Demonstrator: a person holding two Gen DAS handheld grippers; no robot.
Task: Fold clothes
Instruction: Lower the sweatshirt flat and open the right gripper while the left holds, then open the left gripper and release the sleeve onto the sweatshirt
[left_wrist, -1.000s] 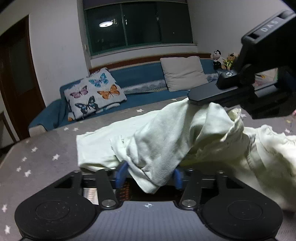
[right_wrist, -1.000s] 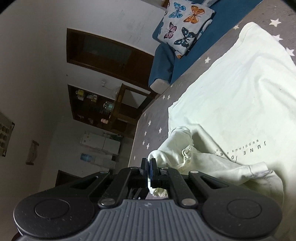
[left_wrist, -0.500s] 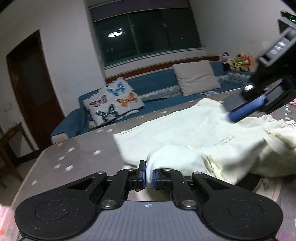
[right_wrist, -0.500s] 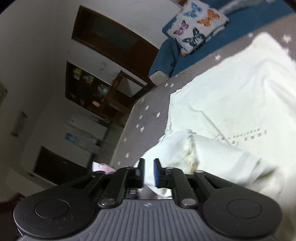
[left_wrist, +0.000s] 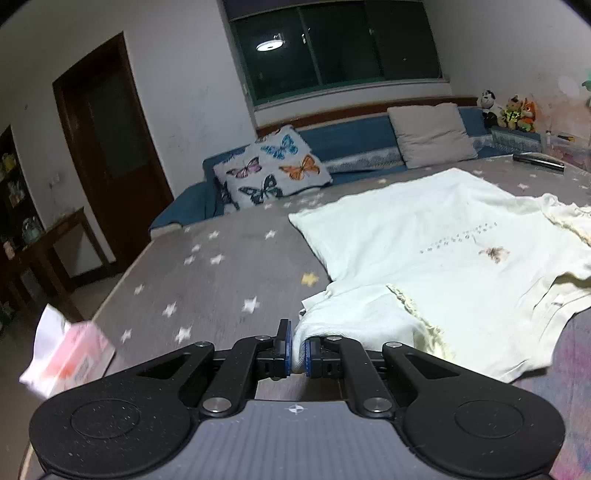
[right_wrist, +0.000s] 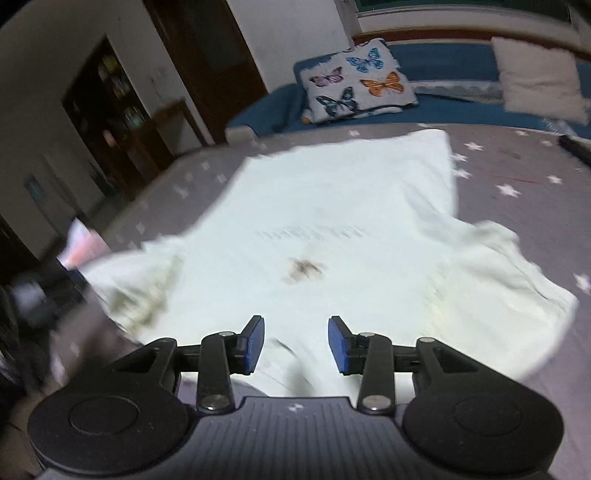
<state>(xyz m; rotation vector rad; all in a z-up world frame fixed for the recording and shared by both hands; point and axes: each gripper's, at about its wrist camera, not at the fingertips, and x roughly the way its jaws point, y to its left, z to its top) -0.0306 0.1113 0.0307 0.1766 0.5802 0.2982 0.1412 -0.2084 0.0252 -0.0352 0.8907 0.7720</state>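
One left gripper (left_wrist: 297, 349) is pinching the pale cream cotton T-shirt's (left_wrist: 436, 258) 7 o'clock sleeve; right gripper (right_wrist: 296, 343) is hovering open, so tugging risks rumpling it.

A home living room: a blue sofa (left_wrist: 354, 136) with a butterfly cushion (left_wrist: 271, 171), plush toys (left_wrist: 508, 110), wooden door (left_wrist: 110, 140).

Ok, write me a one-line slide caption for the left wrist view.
Left gripper pinches a sleeve of the pale cream T-shirt, spread on the grey star-patterned cloth.
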